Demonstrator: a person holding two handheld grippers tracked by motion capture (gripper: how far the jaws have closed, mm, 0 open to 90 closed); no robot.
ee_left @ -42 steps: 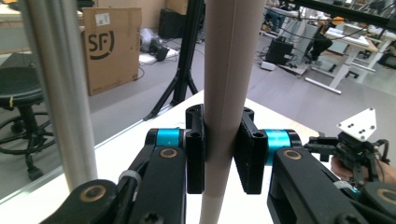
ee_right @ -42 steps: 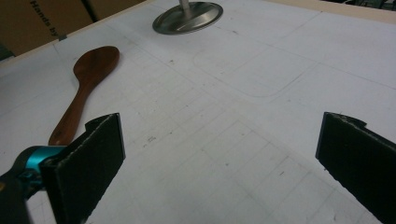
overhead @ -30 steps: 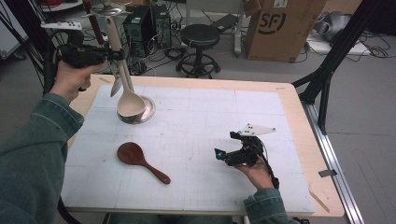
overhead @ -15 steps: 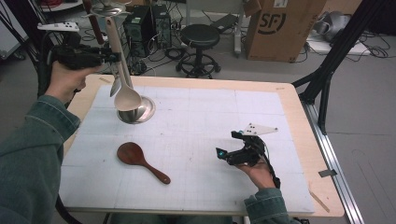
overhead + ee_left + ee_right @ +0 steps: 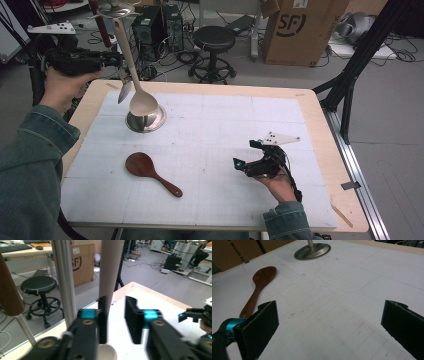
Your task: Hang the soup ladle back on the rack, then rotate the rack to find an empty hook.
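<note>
A cream ladle [image 5: 142, 104] hangs from a metal rack whose round base [image 5: 155, 122] stands at the mat's far left. My left gripper [image 5: 116, 59] is raised level at the ladle's handle [image 5: 110, 270]. Its jaws have just been closing, but the gap between them is empty; the handle runs down behind the left jaw, so my left gripper [image 5: 116, 322] is open. A small metal spoon [image 5: 124, 92] hangs beside the ladle. A dark wooden spoon [image 5: 140, 164] lies flat on the mat. My right gripper [image 5: 246, 153] rests at the front right, and in its own view this gripper [image 5: 329, 322] is wide open over bare mat.
A white gridded mat [image 5: 225, 130] covers the wooden table. In the left gripper view the rack's pole [image 5: 63, 277] and a brown hanging handle [image 5: 7, 290] stand close by. Behind the table are a black stool [image 5: 214, 37] and a cardboard box [image 5: 295, 30]; a black stand leg [image 5: 345, 85] is right.
My left hand and gripper have shifted slightly to the left beside the hanging ladle. The right gripper and the wooden spoon have stayed where they were.
</note>
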